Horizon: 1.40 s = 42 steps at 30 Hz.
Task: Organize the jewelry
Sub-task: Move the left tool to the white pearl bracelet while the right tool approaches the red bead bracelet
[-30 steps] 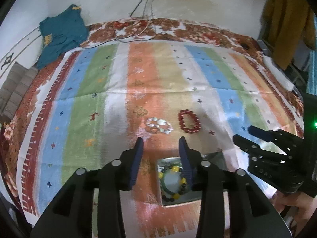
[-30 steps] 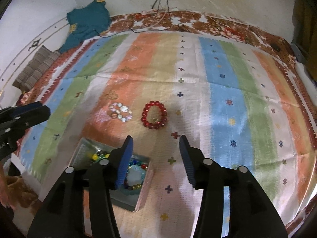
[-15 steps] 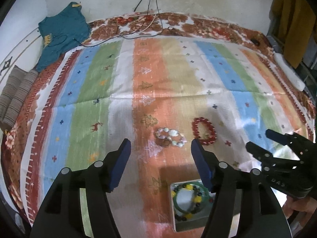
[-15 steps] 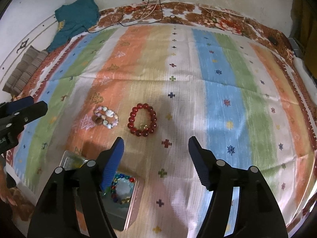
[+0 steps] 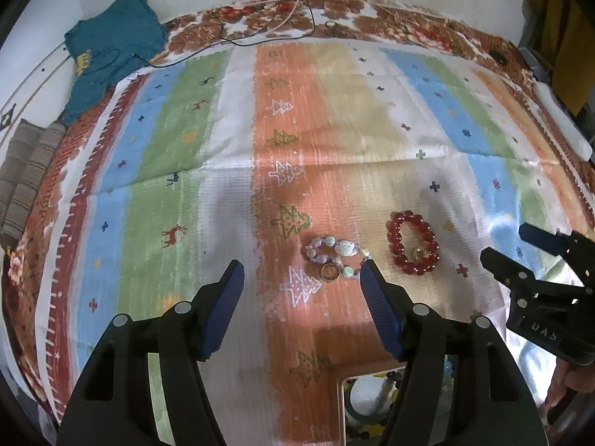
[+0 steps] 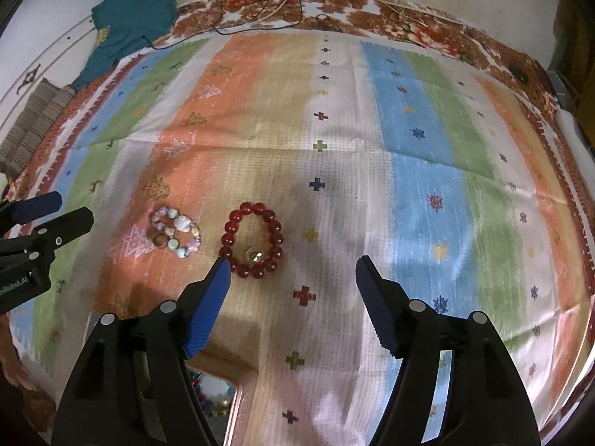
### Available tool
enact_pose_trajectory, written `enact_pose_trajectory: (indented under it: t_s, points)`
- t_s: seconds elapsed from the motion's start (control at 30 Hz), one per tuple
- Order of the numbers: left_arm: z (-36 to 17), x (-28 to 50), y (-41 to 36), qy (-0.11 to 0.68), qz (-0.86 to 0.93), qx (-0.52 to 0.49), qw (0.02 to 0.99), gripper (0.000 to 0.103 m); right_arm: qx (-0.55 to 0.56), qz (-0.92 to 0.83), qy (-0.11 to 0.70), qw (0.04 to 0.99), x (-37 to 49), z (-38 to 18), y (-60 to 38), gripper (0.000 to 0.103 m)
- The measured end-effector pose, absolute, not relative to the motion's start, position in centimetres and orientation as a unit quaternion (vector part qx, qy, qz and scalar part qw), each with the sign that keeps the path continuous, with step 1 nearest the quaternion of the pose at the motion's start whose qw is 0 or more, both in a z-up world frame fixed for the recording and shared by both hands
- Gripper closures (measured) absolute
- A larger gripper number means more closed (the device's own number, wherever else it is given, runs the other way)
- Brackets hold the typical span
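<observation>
Both grippers hang over a striped cloth [image 5: 334, 141] w/ orange, green, blue and white bands, spread on a bed or mat with a brown flowered border.

The left gripper [image 5: 301, 278] has its jaws apart, and they have just been opening; nothing is clamped. Between its blue pads [image 5: 223, 308], a bit further away on the cloth, lies the pale bead bracelet [image 5: 336, 254], made of white, pink and light green stones w/ a brownish round piece. The right-side fingertip appears just at the edge of this bracelet in the picture, but I cannot tell if it touches.

The right gripper [image 6: 290, 275] is also wide apart and empty, the jaws have just been opening too. The red bead bracelet [image 6: 254, 241] lies flat on the cloth just beyond its left pad, near the tip, w/ one small golden bead on the near side. The two bracelets lie beside each other, not touching, the pale one to the left.

At the bottom edge of both views a small box [image 5: 344, 401] w/ a metal-looking rim is partly seen, most of it hidden behind the fingers; inside are coloured beads, approx green, yellow and dark ones.

Far left, a teal garment [image 5: 111, 44] lies at the wall, and thin cables [image 5: 282, 7] run across the top border
</observation>
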<state>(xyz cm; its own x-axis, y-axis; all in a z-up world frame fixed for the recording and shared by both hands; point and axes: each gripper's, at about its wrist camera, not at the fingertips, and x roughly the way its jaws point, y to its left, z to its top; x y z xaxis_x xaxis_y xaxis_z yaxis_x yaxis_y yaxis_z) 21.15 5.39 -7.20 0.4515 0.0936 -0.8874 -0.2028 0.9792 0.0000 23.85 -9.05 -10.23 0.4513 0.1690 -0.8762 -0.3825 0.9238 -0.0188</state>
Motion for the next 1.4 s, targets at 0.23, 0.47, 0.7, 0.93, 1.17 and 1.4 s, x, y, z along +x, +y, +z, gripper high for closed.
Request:
enact_pose_trajectory:
  t_s: [0.23,0.47,0.7,0.93,1.17,1.4]
  points:
    - [-9.0,22.5,5.4,0.534,0.086,-0.038,0.84,0.038,-0.119,0.162,0.506,0.839,25.0,-11.4,-8.4,0.03]
    - [-10.1,23.4,5.3,0.544,0.079,-0.037,0.834,0.038,-0.122,0.156,0.51,0.837,25.9,-12.3,-7.9,0.03]
    - [-11.7,24.4,6.0,0.56,0.084,-0.039,0.823,0.038,-0.129,0.159,0.522,0.828,26.9,-13.7,-7.1,0.03]
    - [-13.1,25.6,6.1,0.571,0.081,-0.034,0.816,0.038,-0.136,0.159,0.538,0.816,27.7,-15.2,-6.8,0.03]
    - [-14.4,26.7,6.3,0.582,0.079,-0.032,0.808,0.038,-0.142,0.153,0.549,0.809,28.9,-16.6,-6.7,0.03]
    - [-16.1,27.3,6.4,0.597,0.081,-0.024,0.798,0.038,-0.147,0.158,0.558,0.802,29.7,-17.6,-6.2,0.03]
